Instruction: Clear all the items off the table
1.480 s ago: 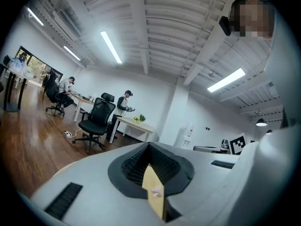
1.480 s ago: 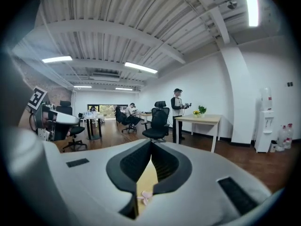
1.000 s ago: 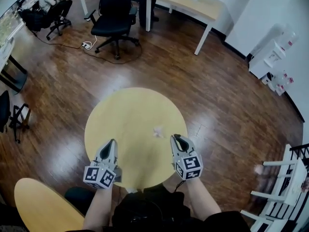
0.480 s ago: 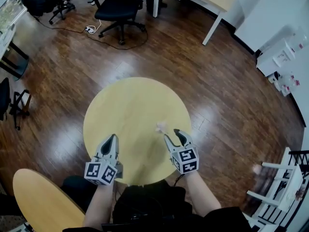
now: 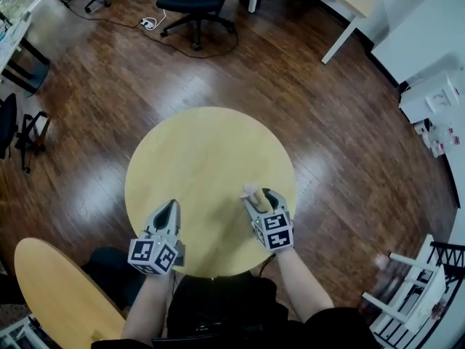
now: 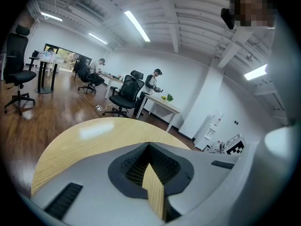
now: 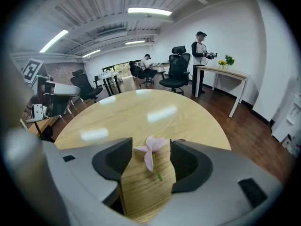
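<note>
L gripper [image 5: 168, 205]: jaws closed together, nothing betw. them; over near-left part of the round wooden bench [image 5: 196, 151]. Pink flower [image 5: 251, 190]: lies on bench, right of centre, toward near edge. R gripper [image 5: 260, 195]: tilted down, jaws part-open, have just been opening; flower sits betw. the tips, pads not pressing it. Dark wood floor [image 5: 327, 122] all round.

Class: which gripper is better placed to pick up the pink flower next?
Right. The right gripper has just been opening its jaws, which flank the pink flower; the left gripper is shut and off to the side.
</note>
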`<state>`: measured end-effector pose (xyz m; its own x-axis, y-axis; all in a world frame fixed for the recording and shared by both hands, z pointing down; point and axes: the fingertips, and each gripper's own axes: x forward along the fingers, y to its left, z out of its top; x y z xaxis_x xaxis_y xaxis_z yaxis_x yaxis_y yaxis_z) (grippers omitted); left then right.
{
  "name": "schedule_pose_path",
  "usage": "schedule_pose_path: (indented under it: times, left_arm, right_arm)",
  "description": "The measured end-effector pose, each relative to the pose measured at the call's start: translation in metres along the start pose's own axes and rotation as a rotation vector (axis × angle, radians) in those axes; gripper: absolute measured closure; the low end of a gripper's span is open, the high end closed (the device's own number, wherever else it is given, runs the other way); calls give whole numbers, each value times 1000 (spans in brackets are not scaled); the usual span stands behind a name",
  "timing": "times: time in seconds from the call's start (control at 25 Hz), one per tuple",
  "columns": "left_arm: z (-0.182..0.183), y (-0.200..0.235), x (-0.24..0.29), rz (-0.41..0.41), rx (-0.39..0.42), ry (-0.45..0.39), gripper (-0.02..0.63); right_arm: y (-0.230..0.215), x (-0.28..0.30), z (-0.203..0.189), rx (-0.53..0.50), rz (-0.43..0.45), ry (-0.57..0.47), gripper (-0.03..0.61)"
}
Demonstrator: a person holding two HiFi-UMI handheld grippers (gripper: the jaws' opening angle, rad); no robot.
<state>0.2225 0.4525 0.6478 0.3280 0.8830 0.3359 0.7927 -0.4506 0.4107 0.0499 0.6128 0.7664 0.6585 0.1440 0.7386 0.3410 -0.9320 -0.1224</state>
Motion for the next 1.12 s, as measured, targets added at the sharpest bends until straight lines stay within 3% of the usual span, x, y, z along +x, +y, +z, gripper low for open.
schedule_pose_path:
  times: [0.36,0.64,0.8,0.88,1.12]
  left_arm:
    - [-11,-9,-2,-22,3,29,623]
    - [-13,-9,-9,-40,-8,27,623]
    - [-7,-7,-16,-38,-12,14,623]
    - [-6,-5,-20,-38,-13,10,623]
    - [-5,0,-35,-38,-15,-1,623]
  right_arm:
    - [-2,26,-19,-52,-62,110,333]
    - [-5,28,-26,-65,-70,136,341]
    - [-2,25,-27,-66,-82,152,431]
    - [-3,24,-30,-42,-106,151,534]
    - [5,18,-31,6,-104,143,535]
